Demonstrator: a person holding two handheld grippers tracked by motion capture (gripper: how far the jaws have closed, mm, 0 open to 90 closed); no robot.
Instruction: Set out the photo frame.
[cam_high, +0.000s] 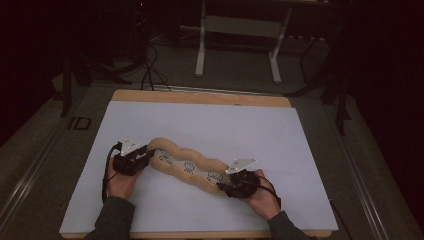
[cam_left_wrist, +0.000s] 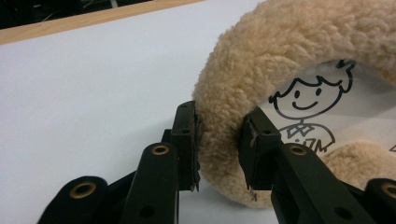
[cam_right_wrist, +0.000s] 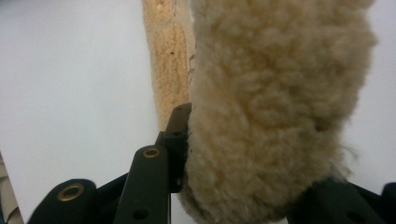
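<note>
Two claws on it: my left claw (cam_high: 145, 153) pinches the fleece cushion's (cam_high: 186, 167) far-left end, right claw (cam_high: 227, 188) grips the near-right end. Cushion's mid-bench (cam_high: 280, 145). Probably best lifting both ends together, evenly, so nothing slips.

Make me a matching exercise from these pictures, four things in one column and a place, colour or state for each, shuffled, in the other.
Things:
1. fleece rim
2. white mat
3. left gripper
4. right gripper

Descriptions:
A. covers most of the wooden tabletop
B. clamped on the fleece item's far-left end
C. tan and fluffy, around a white inside with cartoon drawings
D. clamped on the fleece item's near-right end

Pairs: 1-C, 2-A, 3-B, 4-D
</note>
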